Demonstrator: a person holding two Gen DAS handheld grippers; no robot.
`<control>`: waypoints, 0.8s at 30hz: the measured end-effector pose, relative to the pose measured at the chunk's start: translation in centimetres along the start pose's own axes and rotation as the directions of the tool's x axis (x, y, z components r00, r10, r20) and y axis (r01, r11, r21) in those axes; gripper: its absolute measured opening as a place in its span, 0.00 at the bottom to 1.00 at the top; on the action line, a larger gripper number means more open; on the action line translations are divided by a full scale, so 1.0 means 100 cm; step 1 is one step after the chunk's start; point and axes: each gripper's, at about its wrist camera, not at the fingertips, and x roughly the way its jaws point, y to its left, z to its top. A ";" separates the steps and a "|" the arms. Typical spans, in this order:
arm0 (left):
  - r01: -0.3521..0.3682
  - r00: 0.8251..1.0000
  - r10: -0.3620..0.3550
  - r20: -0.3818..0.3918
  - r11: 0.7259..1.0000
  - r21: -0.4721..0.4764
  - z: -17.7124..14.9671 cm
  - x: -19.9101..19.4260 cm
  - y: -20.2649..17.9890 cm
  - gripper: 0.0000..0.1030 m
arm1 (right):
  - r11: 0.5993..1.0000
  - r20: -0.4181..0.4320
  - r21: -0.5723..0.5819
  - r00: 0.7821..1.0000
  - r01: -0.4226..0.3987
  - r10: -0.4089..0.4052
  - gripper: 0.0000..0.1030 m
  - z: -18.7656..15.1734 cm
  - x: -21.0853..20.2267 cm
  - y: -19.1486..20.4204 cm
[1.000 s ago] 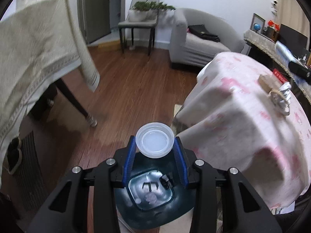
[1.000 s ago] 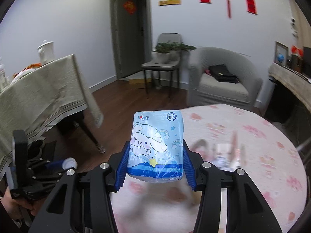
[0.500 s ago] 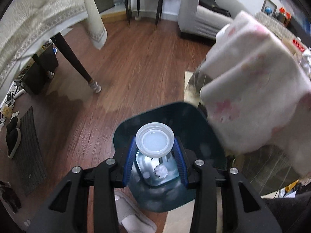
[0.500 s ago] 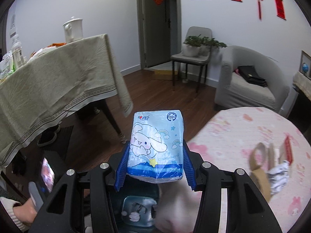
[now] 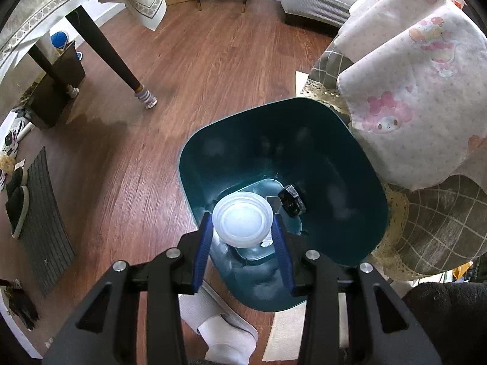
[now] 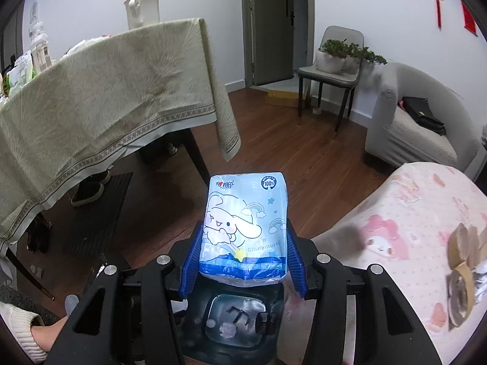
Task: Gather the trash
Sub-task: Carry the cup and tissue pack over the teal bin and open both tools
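My left gripper [image 5: 242, 237] is shut on a white plastic cup [image 5: 242, 220], seen from its bottom, and holds it over the open teal trash bin [image 5: 359, 228] on the floor. A small black item [image 5: 290, 202] and white scraps lie at the bin's bottom. My right gripper [image 6: 242, 261] is shut on a light blue Cinnamoroll tissue pack [image 6: 245, 228] and holds it above the same bin [image 6: 237, 322], whose bottom shows below the pack.
A round table with a pink cartoon cloth [image 5: 414, 70] stands right of the bin; tape rolls [image 6: 464, 264] lie on it. A beige-clothed dining table [image 6: 100, 91], its dark leg [image 5: 115, 64], a grey armchair [image 6: 417, 127] and slippers [image 5: 18, 203] surround the wood floor.
Both grippers have tilted down and moved over the bin. The bin now fills more of the left wrist view. Both still hold their items.
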 end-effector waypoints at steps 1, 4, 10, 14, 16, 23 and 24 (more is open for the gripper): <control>0.004 1.000 -0.004 0.000 1.000 -0.004 0.000 0.000 0.001 0.41 | 1.000 -0.004 -0.002 1.000 0.000 0.000 0.49 0.000 0.003 0.001; 0.023 1.000 -0.023 0.006 1.000 -0.013 -0.001 -0.002 0.003 0.48 | 1.000 -0.018 -0.002 1.000 -0.002 0.002 0.49 -0.001 0.009 0.003; 0.037 0.999 -0.036 0.021 0.999 -0.021 -0.002 -0.008 0.008 0.49 | 1.000 -0.060 0.003 0.998 -0.006 0.006 0.49 -0.007 0.025 0.004; 0.039 0.998 -0.038 0.051 0.999 -0.029 0.002 -0.020 0.013 0.49 | 1.000 -0.100 -0.003 0.995 0.000 0.000 0.49 -0.015 0.038 0.005; 0.034 0.996 -0.031 0.080 0.999 -0.034 0.005 -0.030 0.015 0.50 | 1.000 -0.122 -0.006 0.993 0.001 -0.002 0.49 -0.018 0.045 0.006; 0.032 0.979 -0.019 0.203 0.997 -0.064 0.021 -0.075 0.024 0.51 | 1.000 -0.234 -0.018 0.972 0.001 -0.005 0.49 -0.040 0.076 0.011; 0.035 0.976 -0.020 0.217 0.997 -0.066 0.023 -0.080 0.024 0.51 | 1.000 -0.244 -0.022 0.970 0.002 -0.007 0.49 -0.042 0.078 0.011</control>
